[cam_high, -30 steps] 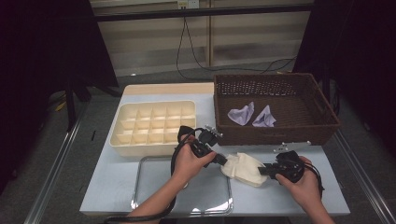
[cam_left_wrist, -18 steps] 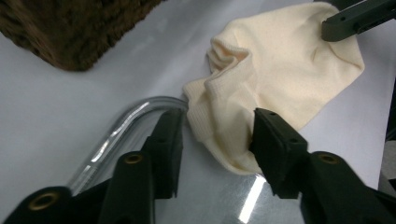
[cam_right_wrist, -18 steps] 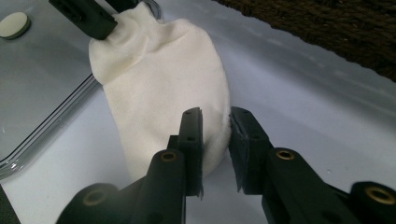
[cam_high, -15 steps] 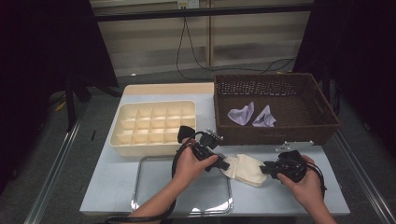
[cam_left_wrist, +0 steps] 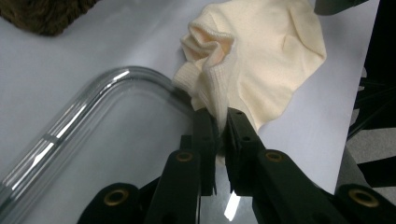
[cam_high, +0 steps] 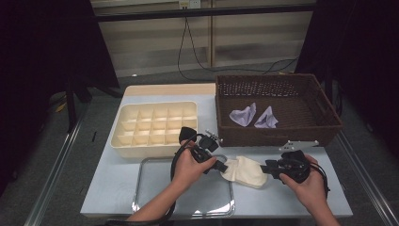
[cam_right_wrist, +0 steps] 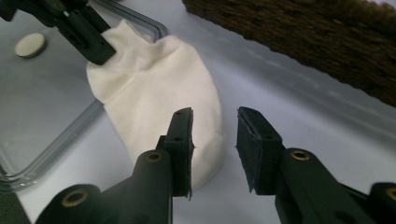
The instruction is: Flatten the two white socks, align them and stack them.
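Table (cam_high: 108,183) layout, large to small: brown wicker basket (cam_high: 277,101) far right with two lilac cloths (cam_high: 256,117) inside, cream divided organiser (cam_high: 155,128) far left, clear tray (cam_high: 155,197) at the near edge. The work piece, a cream sock (cam_high: 244,170), lies flat on the table just beside the tray's right edge, its cuff end overlapping that rim.

Left gripper (cam_left_wrist: 221,122): jaws have just been closing and now pinch the ribbed cuff of the sock; fabric bunches up ahead of the pads.

Right gripper (cam_right_wrist: 214,119): jaws have just been opening; they stand apart at the toe end, nothing pressed between them, sock lying just beyond the left pad.

Handling estimate: light, limp knit, no stiffness at all. It will sag and fold wherever unsupported, and stretch if I pull. Not fragile; low slip risk against the pads. Best holds, in my judgement, are the doubled ribbed cuff and the toe seam, taking enough layers to avoid peeling a single ply.
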A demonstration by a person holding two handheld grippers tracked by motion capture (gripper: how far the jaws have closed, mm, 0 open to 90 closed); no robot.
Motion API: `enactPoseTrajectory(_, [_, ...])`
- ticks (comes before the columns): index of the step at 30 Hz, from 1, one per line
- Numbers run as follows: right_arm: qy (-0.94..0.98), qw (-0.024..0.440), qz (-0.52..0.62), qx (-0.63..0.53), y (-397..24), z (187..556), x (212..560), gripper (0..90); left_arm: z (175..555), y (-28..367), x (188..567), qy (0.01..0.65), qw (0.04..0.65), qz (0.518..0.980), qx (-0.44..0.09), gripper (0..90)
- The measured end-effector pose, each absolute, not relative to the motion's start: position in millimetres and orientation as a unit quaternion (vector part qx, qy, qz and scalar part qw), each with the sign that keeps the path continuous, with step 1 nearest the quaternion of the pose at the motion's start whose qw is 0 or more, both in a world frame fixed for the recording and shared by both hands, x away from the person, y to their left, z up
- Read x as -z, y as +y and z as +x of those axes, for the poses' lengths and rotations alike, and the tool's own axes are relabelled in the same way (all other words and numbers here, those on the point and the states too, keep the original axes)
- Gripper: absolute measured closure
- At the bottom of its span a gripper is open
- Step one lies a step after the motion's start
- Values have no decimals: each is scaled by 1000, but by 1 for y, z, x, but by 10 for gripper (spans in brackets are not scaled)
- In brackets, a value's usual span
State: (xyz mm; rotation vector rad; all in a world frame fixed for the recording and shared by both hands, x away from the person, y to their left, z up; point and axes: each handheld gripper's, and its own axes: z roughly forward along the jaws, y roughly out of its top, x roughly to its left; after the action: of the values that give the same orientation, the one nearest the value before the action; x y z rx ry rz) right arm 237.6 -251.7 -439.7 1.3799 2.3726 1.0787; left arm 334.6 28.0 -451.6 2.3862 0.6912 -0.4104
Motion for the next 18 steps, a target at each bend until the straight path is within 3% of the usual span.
enactPoseTrajectory(8, [825, 93, 423, -362, -222, 245, 435, 833, 332, 33, 452, 268, 310, 897, 167, 836])
enactPoseTrajectory(18, [855, 66, 384, -343, -182, 258, 461, 900, 332, 45, 451, 271, 310, 894, 177, 834])
